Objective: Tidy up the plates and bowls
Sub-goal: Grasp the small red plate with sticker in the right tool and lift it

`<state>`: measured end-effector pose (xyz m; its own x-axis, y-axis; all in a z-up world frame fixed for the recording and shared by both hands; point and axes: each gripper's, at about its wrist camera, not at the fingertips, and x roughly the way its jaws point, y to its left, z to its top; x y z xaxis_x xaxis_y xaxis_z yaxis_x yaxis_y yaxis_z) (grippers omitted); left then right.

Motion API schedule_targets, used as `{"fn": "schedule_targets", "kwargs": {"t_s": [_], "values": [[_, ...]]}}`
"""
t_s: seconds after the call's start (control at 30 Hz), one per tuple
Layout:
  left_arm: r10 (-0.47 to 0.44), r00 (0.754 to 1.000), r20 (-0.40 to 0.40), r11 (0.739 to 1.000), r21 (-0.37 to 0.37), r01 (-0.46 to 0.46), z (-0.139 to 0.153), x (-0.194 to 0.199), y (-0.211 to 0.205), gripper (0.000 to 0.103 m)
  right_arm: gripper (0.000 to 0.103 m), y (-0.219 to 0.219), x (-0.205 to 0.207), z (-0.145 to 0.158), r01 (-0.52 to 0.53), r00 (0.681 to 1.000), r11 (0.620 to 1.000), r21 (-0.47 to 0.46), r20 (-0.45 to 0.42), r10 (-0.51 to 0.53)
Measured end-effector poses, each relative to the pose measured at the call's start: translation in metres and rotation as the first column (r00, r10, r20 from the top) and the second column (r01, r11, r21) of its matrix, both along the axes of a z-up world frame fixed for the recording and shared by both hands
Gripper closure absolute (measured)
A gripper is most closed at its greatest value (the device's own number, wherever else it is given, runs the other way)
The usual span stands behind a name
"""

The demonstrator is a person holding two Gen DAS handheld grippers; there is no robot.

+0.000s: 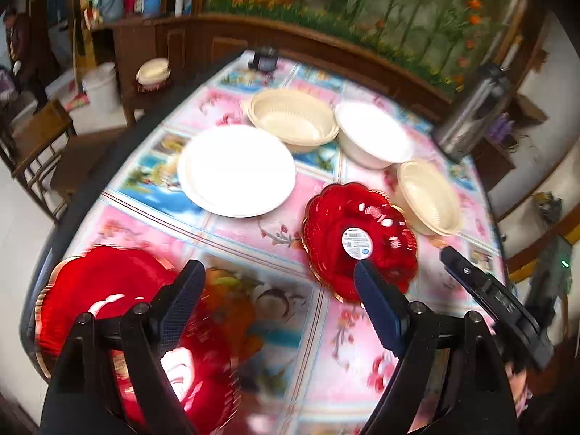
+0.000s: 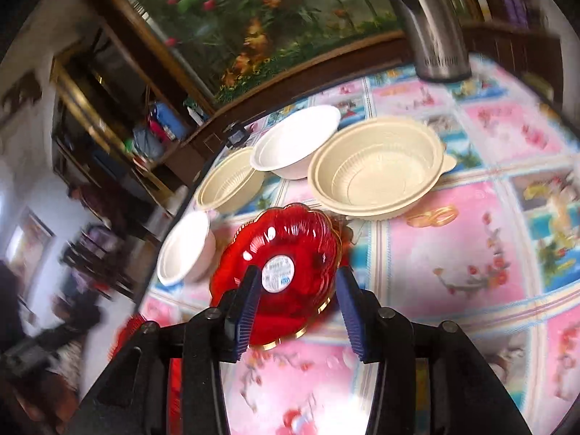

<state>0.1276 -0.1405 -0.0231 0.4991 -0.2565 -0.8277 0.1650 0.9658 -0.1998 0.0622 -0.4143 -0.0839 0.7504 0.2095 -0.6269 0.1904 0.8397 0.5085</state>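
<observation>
A red scalloped plate with a round white sticker lies on the flowered tablecloth. At the lower left rests a stack of red plates. My left gripper is open and empty, with its left finger over that stack. Farther off lie a white plate, two cream bowls and a white bowl. In the right wrist view my right gripper is open above the near rim of the red plate, and its pads do not press on it. Behind are a cream bowl, the white bowl and the white plate.
A steel thermos stands at the table's far right corner. A small dark object sits at the far edge. A wooden chair and white buckets stand on the floor to the left. A blurred person is beyond the table.
</observation>
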Motion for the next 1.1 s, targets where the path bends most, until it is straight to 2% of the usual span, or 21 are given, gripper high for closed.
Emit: {"fn": "schedule_targets", "kwargs": {"t_s": [0.1, 0.23, 0.33, 0.43, 0.67, 0.8, 0.9, 0.97, 1.1], "values": [[0.026, 0.998, -0.063, 0.999, 0.027, -0.024, -0.022, 0.019, -0.023, 0.018, 0.057, -0.005, 0.012, -0.012, 0.017, 1.000, 1.000, -0.018, -0.011, -0.017], [0.024, 0.989, -0.144, 0.999, 0.030, -0.020, -0.040, 0.030, -0.045, 0.018, 0.057, -0.014, 0.021, -0.031, 0.007, 1.000, 0.998, 0.065, -0.021, -0.006], [0.038, 0.983, -0.177, 0.998, 0.048, -0.030, -0.052, 0.040, -0.052, 0.018, 0.057, -0.020, 0.024, -0.040, -0.002, 0.999, 0.994, 0.113, -0.039, 0.007], [0.061, 0.975, -0.215, 0.998, 0.030, -0.056, -0.060, 0.048, -0.053, 0.018, 0.057, -0.025, 0.027, -0.046, -0.015, 0.998, 0.985, 0.174, -0.051, 0.025], [0.078, 0.965, -0.249, 0.997, 0.039, -0.071, -0.074, 0.059, -0.054, 0.019, 0.057, -0.021, 0.030, -0.049, -0.025, 0.997, 0.982, 0.186, -0.062, 0.038], [0.056, 0.957, -0.283, 0.998, 0.010, -0.056, -0.082, 0.063, -0.057, 0.031, 0.057, -0.020, 0.033, -0.051, -0.023, 0.997, 0.983, 0.181, -0.067, 0.035], [0.041, 0.963, -0.267, 0.999, 0.025, -0.036, -0.083, 0.060, -0.061, 0.038, 0.057, -0.018, 0.035, -0.052, -0.029, 0.996, 0.984, 0.177, -0.073, 0.043], [0.032, 0.963, -0.269, 0.999, 0.027, -0.026, -0.086, 0.060, -0.064, 0.046, 0.057, -0.017, 0.035, -0.052, -0.030, 0.996, 0.985, 0.171, -0.076, 0.043], [0.029, 0.965, -0.261, 0.999, 0.028, -0.022, -0.089, 0.058, -0.067, 0.054, 0.057, -0.016, 0.036, -0.054, -0.033, 0.995, 0.985, 0.167, -0.083, 0.047]]}}
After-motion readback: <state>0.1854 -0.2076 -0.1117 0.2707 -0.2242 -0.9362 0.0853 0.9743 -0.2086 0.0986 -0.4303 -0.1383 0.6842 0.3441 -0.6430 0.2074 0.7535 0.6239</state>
